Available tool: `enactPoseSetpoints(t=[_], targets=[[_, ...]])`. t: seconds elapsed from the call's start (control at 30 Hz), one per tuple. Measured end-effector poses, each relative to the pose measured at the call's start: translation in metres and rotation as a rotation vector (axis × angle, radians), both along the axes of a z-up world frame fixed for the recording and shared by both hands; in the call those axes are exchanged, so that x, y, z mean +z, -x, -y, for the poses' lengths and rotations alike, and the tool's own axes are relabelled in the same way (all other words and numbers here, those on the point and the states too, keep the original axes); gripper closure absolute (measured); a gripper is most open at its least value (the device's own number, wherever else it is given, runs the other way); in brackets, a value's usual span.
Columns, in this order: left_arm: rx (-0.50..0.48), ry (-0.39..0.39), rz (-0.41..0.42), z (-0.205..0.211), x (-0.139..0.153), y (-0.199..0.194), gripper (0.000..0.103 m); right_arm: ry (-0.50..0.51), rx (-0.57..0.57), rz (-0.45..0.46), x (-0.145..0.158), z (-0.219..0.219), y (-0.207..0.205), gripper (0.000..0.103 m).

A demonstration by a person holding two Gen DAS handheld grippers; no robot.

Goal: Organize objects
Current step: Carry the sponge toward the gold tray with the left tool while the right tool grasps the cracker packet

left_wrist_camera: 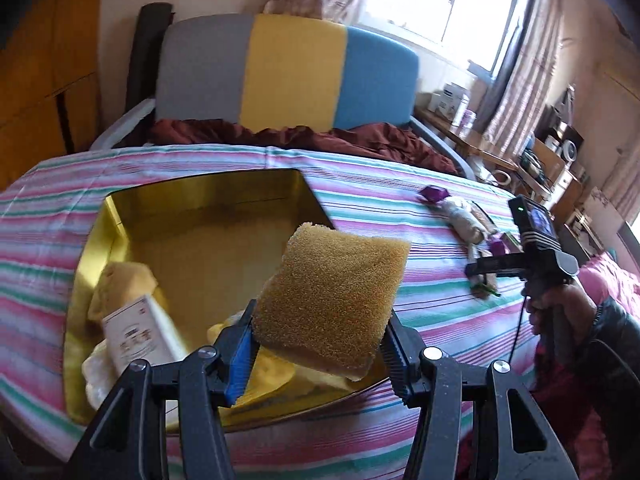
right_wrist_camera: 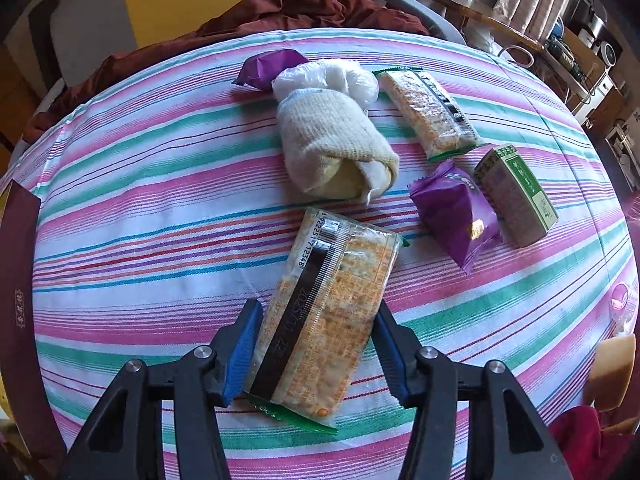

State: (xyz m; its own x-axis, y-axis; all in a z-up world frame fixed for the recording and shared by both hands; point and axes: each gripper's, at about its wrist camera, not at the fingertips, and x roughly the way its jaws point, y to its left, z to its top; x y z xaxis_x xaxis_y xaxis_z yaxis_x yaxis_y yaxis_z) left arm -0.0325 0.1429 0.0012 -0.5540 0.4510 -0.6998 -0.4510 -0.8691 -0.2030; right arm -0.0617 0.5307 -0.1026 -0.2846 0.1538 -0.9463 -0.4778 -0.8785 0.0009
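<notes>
1. While its two fingers press against opposite edges of a tan sponge (left_wrist_camera: 334,304), the left gripper (left_wrist_camera: 320,356) holds that sponge tilted in the air above the near right corner of a gold tin (left_wrist_camera: 200,216).
2. Inside the tin, at its near left, lie a white carton (left_wrist_camera: 138,334) and yellow cloth (left_wrist_camera: 124,280); more yellow cloth shows under the sponge.
3. Around the near end of a clear cracker packet (right_wrist_camera: 324,320), the right gripper (right_wrist_camera: 316,354) has its jaws on either side; whether the pads actually pinch it, I cannot tell.
4. That packet rests on the striped cloth (right_wrist_camera: 140,240) covering the table.
5. Beyond it sit a rolled cream cloth bundle (right_wrist_camera: 332,140), a second cracker packet (right_wrist_camera: 430,114), a purple pouch (right_wrist_camera: 454,216) just beside a green box (right_wrist_camera: 516,196), and another purple wrapper (right_wrist_camera: 268,68) at the far edge.
6. Behind the table stands a chair (left_wrist_camera: 288,76) with grey, yellow and blue panels and maroon fabric (left_wrist_camera: 320,136) on its seat.
</notes>
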Motion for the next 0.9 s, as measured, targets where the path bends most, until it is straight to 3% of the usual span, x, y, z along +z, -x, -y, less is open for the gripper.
enactPoseSetpoints(t=[0.5,0.67,0.9], targets=[[0.338,-0.020,0.021,0.124,-0.002,0.031,0.046,-0.033,0.030,-0.004,-0.003,0.007,-0.002,0.047],[0.367,-0.032,0.052,0.134,-0.002,0.056,0.045,-0.057,0.052,-0.005,-0.003,0.007,-0.005,0.048],[0.327,0.042,0.049,0.116,-0.005,0.112,0.045,-0.058,0.056,-0.007,-0.002,0.005,-0.009,0.048]])
